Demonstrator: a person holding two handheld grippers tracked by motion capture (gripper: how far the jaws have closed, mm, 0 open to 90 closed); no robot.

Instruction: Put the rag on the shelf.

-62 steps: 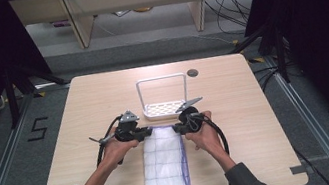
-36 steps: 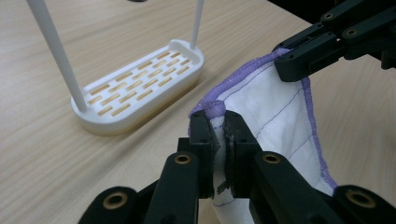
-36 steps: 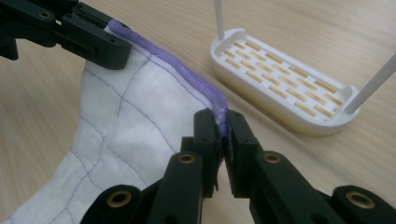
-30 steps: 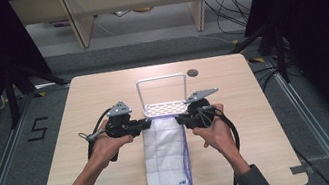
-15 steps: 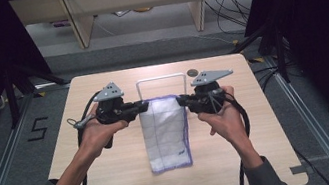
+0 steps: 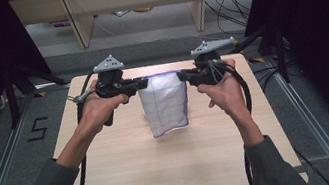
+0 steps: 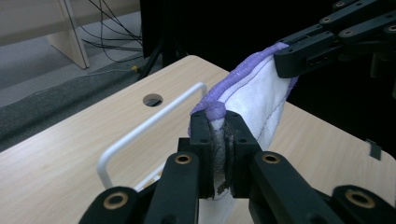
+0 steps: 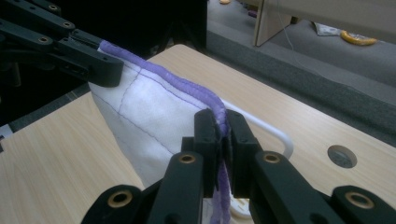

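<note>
Clearly the white quilted cloth with a purple stitched border [image 6: 165, 105] is soft and light: it hangs limp between the two grippers, sags a little along its top hem, and its lower end curls loosely. It is held in the air above the middle of the light wooden desk [image 6: 130, 174], towards the far edge, with its bottom edge seemingly clear of the surface. The left gripper [image 6: 143, 82] is clamped on the top left corner and the right gripper [image 6: 181, 76] on the top right corner, each with its jaws pinched narrow on the purple hem. Gripping at the thick hem looks wise, since the thin middle would slip or bunch. The cloth's long axis runs straight down, its top hem parallel to the far edge. A white wire rack [image 7: 140, 135] stands on the desk behind it
</note>
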